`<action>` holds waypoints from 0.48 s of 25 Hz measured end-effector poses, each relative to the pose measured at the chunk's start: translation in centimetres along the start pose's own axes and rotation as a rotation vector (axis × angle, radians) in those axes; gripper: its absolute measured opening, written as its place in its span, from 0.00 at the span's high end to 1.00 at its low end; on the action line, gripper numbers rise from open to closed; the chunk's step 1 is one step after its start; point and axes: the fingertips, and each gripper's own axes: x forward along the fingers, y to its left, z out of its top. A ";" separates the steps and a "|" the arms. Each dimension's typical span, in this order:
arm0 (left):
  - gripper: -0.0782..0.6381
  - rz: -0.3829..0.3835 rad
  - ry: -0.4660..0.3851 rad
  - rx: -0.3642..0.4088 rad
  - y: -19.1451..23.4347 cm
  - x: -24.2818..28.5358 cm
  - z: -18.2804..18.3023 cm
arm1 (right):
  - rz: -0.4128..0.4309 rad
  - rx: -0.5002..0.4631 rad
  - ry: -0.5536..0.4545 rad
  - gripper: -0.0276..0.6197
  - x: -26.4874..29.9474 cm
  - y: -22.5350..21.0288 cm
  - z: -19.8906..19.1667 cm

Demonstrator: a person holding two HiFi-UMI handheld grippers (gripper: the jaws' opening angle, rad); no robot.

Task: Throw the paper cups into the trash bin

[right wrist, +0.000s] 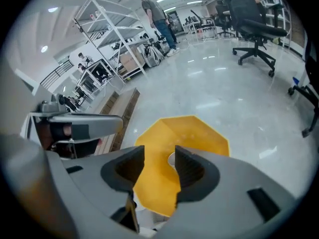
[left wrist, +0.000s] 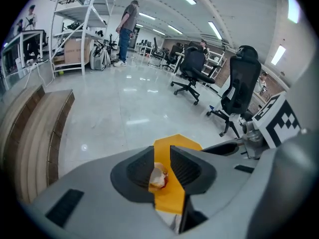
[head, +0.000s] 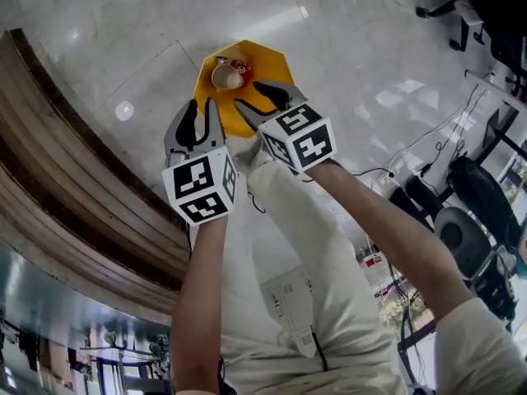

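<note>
A yellow eight-sided trash bin stands on the pale floor right below both grippers. Inside it lies a white paper cup beside a crumpled red-and-white scrap. My left gripper hangs over the bin's near left edge, its jaws a narrow gap apart with nothing between them. Through that gap the left gripper view shows the cup down in the bin. My right gripper is open and empty above the bin, where a sliver of a white cup shows past its pad.
A curved wooden bench runs along the left. Black office chairs stand to the right, with cables and a black chair near the person's feet. A person stands far off by white shelving.
</note>
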 end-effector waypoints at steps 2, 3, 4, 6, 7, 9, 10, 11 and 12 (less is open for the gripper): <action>0.75 -0.007 -0.027 -0.001 -1.0 -2.0 2.5 | -0.010 -0.032 -0.034 0.71 -2.7 0.8 1.8; 0.75 -0.012 -0.040 0.008 -1.7 -3.0 3.9 | -0.011 -0.045 -0.054 0.77 -4.1 1.4 2.7; 0.75 -0.019 -0.053 0.024 -2.4 -4.1 5.4 | -0.010 -0.052 -0.077 0.81 -5.6 1.9 3.8; 0.76 -0.033 -0.084 0.059 -3.8 -6.5 8.6 | -0.002 -0.057 -0.128 0.86 -8.7 3.2 6.2; 0.77 -0.040 -0.100 0.071 -4.6 -8.0 10.2 | 0.004 -0.056 -0.153 0.88 -10.5 4.0 7.5; 0.80 -0.048 -0.131 0.081 -6.2 -11.3 13.7 | 0.021 -0.061 -0.199 0.90 -14.5 5.6 10.3; 0.82 -0.053 -0.144 0.084 -7.2 -13.1 15.4 | 0.029 -0.069 -0.222 0.92 -16.7 6.4 11.8; 0.83 -0.058 -0.157 0.088 -8.1 -14.9 17.2 | 0.035 -0.079 -0.245 0.93 -19.0 7.3 13.3; 0.84 -0.063 -0.167 0.095 -9.1 -16.7 19.0 | 0.041 -0.089 -0.270 0.94 -21.3 8.0 15.0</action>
